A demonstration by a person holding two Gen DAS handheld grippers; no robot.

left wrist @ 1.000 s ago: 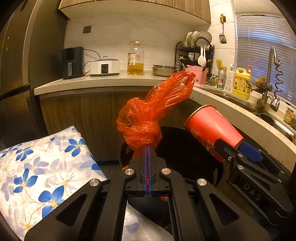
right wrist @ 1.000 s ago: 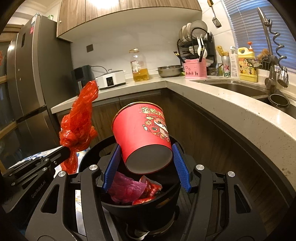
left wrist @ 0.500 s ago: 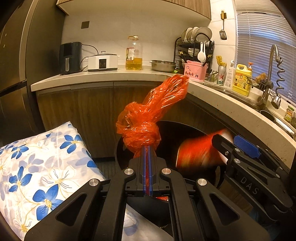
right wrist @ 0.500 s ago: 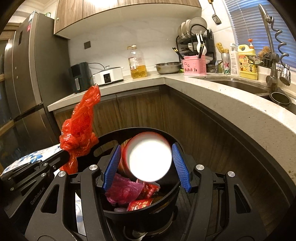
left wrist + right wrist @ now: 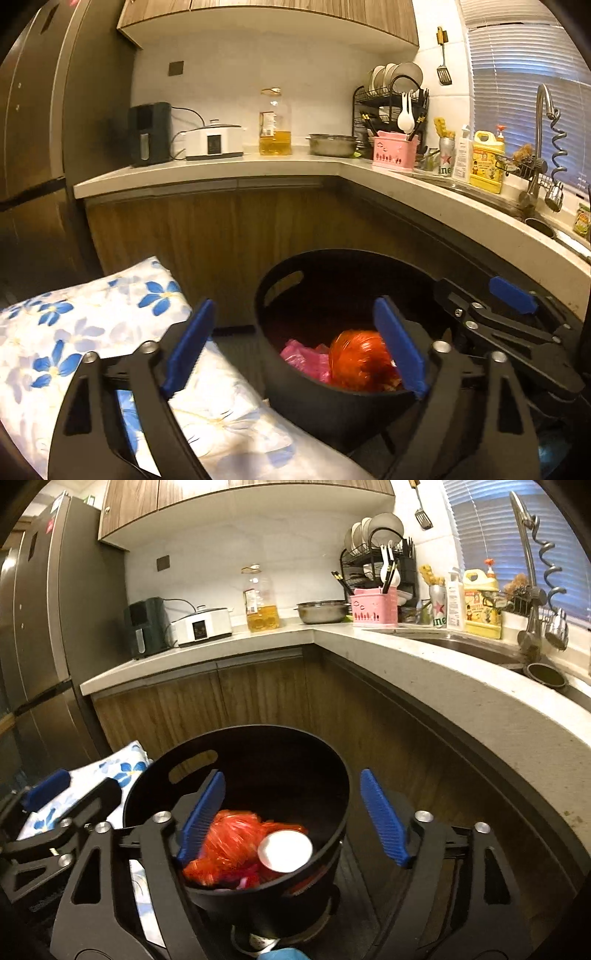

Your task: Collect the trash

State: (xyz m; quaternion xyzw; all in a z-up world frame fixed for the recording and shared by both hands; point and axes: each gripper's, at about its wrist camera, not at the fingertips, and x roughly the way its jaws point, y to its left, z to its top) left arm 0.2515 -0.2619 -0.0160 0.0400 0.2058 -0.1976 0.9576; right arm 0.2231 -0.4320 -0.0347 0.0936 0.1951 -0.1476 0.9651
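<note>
Two pieces of trash already lie in our black bin [image 5: 334,775]: the orange bag [image 5: 231,843] and the cup [image 5: 285,851] beside it, over pink scraps [image 5: 304,356]. Both our left gripper [image 5: 293,345] and right gripper [image 5: 291,818] hang wide open and empty above it; we see no other trash left.

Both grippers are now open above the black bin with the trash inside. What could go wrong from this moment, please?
1. The right gripper has one finger inside the black bin; pulling away sideways could catch the rim and tip it.
2. The orange bag and white-bottomed cup lie loosely on top, so they might spill if the bin is knocked.
3. The left gripper hangs close over the flowered pillow and could snag it.
</note>
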